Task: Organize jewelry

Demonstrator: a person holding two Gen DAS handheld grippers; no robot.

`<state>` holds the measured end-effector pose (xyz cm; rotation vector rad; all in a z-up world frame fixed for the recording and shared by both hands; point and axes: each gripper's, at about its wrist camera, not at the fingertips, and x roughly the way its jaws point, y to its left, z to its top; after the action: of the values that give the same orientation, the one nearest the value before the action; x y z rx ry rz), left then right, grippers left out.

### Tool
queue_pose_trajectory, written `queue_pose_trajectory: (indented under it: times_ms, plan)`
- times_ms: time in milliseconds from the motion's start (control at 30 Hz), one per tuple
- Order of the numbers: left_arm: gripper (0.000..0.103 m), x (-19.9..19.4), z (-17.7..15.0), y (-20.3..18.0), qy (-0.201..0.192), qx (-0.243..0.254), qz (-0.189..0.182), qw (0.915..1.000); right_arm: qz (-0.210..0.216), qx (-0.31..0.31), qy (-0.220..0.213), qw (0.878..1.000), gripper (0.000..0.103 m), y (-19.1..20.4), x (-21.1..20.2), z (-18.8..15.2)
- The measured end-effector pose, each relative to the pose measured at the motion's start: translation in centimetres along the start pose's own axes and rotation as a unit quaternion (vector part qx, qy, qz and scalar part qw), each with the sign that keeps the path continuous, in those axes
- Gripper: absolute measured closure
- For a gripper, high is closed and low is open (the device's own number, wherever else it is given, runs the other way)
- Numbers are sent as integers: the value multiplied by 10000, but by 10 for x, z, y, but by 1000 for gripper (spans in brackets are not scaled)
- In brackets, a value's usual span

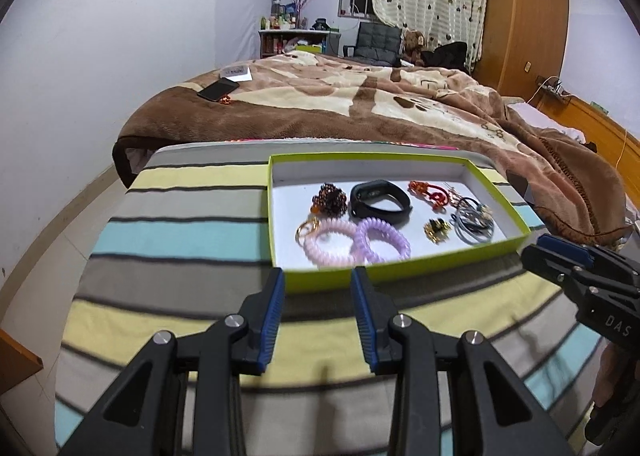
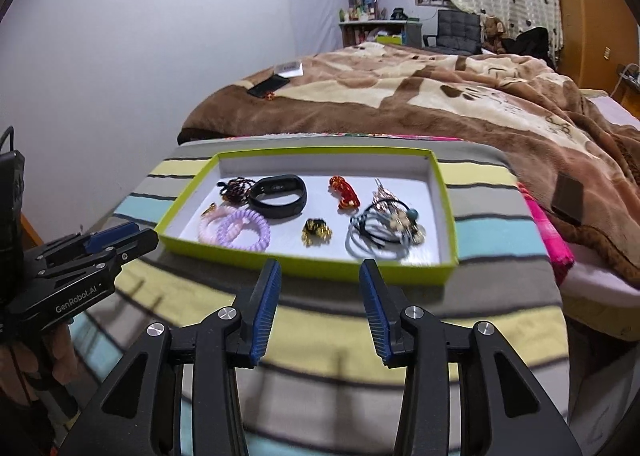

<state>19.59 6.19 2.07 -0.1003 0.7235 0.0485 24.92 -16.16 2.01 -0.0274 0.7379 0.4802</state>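
Note:
A shallow lime-green tray (image 1: 404,274) (image 2: 320,270) sits on a striped cloth. In it lie a black wristband (image 1: 379,202) (image 2: 278,195), pink and purple coil ties (image 1: 356,242) (image 2: 236,230), a dark bead cluster (image 1: 330,197), a red clip (image 2: 344,191), a gold piece (image 2: 316,232) and grey hair ties (image 2: 376,236). My left gripper (image 1: 318,276) is open and empty just before the tray's near wall. My right gripper (image 2: 320,268) is open and empty at the same wall, further right.
The striped cloth (image 1: 180,240) covers a small table in front of a bed with a brown blanket (image 1: 360,95). A phone (image 1: 218,89) lies on the bed. A pink cloth (image 2: 548,232) hangs at the table's right edge. A wardrobe (image 1: 524,15) stands behind.

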Motion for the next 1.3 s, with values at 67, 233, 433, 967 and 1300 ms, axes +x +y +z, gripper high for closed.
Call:
queue_pose_trajectory:
  times_ms: [67, 233, 433, 967, 1300]
  plan:
    - [67, -10, -7, -1, -46, -40, -11, 10000, -51, -10, -100, 9999, 61, 2, -13, -8]
    - [67, -35, -30, -10, -180, 13, 11, 9998, -106, 66, -343, 9993, 60, 4, -47, -34]
    - [67, -67, -56, -23, -388, 194, 2, 9991, -326, -14, -525, 9981, 60, 14, -76, -67]
    - [65, -123, -116, -37, -582, 327, 64, 9977, -675, -230, -887, 9935, 59, 34, -128, -125]
    - [64, -131, -119, -35, -684, 211, 126, 9974, -673, -239, -910, 9933, 58, 38, -135, -135]
